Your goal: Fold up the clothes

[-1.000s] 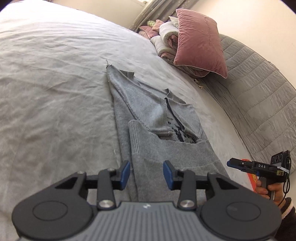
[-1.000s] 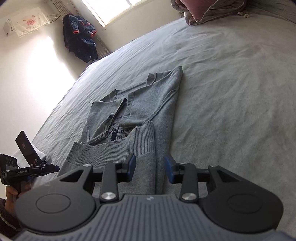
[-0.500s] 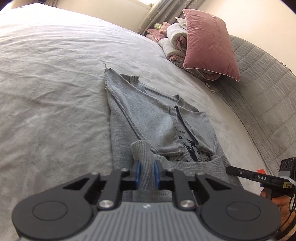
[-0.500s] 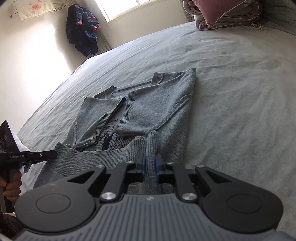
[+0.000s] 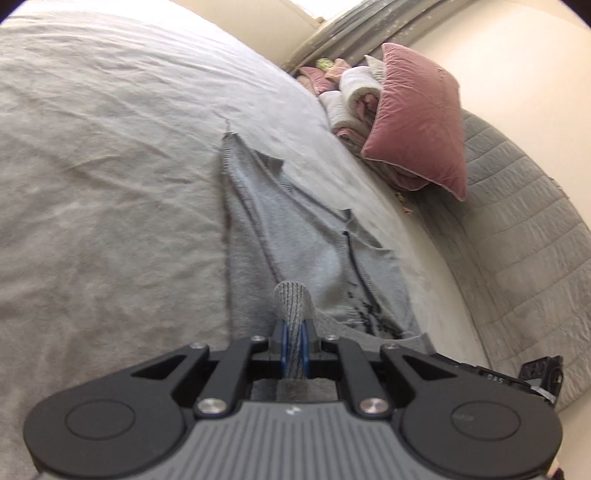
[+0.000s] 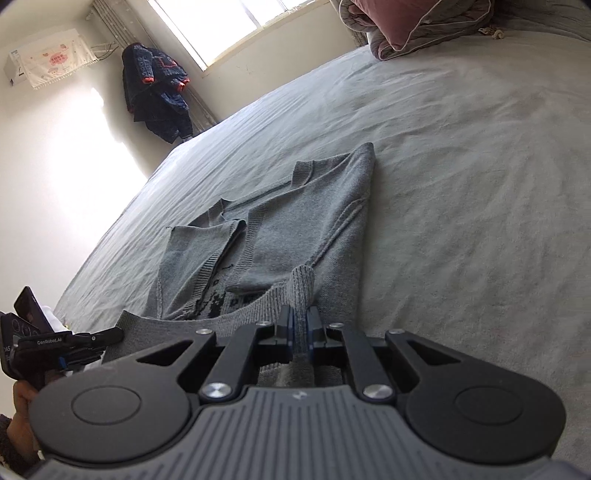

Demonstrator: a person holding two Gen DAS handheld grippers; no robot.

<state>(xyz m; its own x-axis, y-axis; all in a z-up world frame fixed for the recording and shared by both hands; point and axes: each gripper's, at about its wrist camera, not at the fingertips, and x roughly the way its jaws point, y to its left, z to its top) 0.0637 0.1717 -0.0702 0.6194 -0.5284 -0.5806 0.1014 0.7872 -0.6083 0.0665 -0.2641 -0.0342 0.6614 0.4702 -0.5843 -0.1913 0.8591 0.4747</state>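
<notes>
With sleeves already tucked in, the sweater [image 6: 295, 236] lies mid-frame on the bed [image 6: 461, 166]. Left gripper [image 5: 294, 345] and right gripper [image 6: 300, 328] each pinch its ribbed hem, so the bottom-up fold looks still to do.

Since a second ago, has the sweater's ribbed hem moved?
Yes. The ribbed hem lay flat on the bed; now it is bunched up in both closed jaws, raised over the folded sleeves, toward the pink pillow.

Sunlit window [image 6: 221, 29] behind grey bed [image 6: 461, 155], cream walls [image 5: 517, 55].
</notes>
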